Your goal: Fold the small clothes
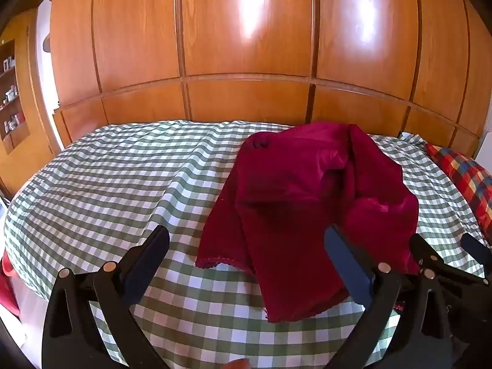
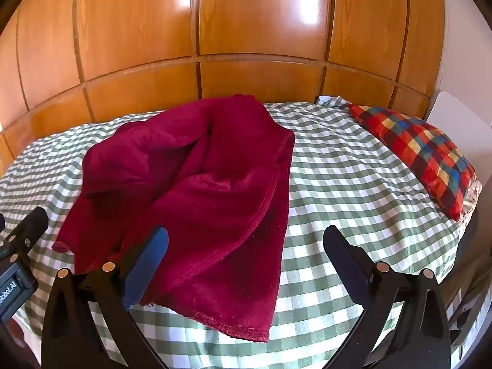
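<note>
A crumpled dark red velvety garment (image 1: 295, 200) lies on the green and white checked bedcover (image 1: 107, 178), its hemmed ends toward me. My left gripper (image 1: 247, 240) hovers wide open above the garment's near left end, nothing between its fingers. In the right wrist view the same garment (image 2: 209, 190) spreads across the middle, on the bedcover (image 2: 353, 184). My right gripper (image 2: 246, 236) stands wide open over the garment's near right hem, empty. The right gripper's fingers (image 1: 430, 255) show at the right edge of the left wrist view; the left gripper's finger (image 2: 27, 230) shows at the left edge of the right wrist view.
A wooden panelled wardrobe (image 1: 246, 46) rises behind the bed. A red, blue and yellow checked pillow (image 2: 424, 153) lies at the bed's right end. A shelf with small items (image 1: 10, 98) is at the far left.
</note>
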`<state>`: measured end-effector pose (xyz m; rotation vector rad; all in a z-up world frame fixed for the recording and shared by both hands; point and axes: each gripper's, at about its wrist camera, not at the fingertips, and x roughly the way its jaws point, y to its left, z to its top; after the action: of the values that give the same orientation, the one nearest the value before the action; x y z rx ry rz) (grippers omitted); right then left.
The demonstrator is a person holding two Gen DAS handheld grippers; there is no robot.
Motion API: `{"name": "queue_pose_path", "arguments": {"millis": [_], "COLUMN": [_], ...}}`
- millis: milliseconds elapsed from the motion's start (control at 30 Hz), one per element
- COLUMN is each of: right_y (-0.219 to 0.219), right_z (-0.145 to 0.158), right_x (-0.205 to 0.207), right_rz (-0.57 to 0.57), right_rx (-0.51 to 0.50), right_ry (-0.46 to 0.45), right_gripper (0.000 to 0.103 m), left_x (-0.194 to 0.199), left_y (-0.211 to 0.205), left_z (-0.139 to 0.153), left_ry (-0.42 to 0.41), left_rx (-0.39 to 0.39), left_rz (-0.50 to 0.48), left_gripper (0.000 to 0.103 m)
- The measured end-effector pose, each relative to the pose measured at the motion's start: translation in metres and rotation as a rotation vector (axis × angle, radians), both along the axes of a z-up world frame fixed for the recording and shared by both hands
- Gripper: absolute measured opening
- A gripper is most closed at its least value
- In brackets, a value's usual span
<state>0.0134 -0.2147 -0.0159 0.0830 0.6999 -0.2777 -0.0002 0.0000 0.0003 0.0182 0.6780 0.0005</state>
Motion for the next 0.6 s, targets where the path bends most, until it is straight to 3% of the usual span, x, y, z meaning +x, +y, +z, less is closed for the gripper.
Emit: {"name": "queue_pose_path", "arguments": {"millis": [600], "right_y": [0.0023], "right_z": [-0.0002], "right_x": [0.0012], "right_rz": [0.014], "right_rx": [-0.008], "right_ry": [0.018], "right_gripper": [0.100], "left_x": [0.0009], "left_y": [0.0054], "left_z": [-0.0043], "left_ry": [-0.009], "left_rx": [0.026], "left_rz": [0.008], "left_gripper": [0.101]}}
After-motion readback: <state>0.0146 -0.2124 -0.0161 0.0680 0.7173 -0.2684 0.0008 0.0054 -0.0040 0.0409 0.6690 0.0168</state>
